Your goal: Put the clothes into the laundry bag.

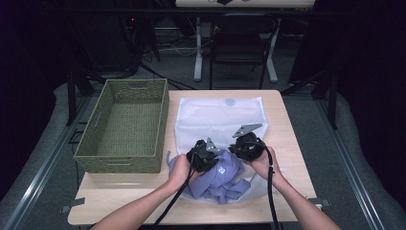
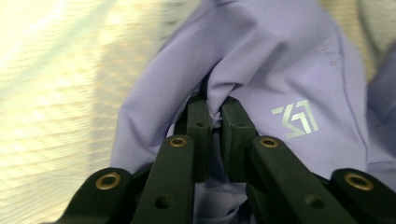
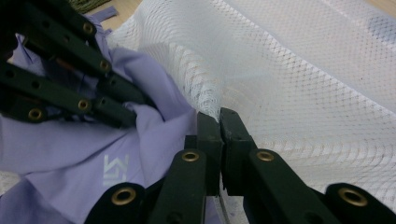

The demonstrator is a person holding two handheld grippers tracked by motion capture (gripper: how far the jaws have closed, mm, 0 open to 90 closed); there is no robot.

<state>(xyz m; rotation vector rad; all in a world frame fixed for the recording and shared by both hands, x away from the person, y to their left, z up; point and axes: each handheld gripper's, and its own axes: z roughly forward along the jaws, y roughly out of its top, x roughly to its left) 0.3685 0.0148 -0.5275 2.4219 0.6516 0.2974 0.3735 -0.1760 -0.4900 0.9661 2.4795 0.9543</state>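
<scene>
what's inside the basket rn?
Nothing visible: the green basket shows a bare woven bottom in the high view. Its near wall hides a strip of the floor just behind it. The purple garment lies outside it, at the mesh bag.

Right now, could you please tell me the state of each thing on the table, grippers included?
Left gripper: shut on a fold of the purple garment.
Right gripper: shut on the edge of the mesh bag.
Purple garment: crumpled, lying at the bag's near end.
Mesh bag: spread flat on the table, near edge pinched up.
Woven basket: upright, nothing in it.
</scene>
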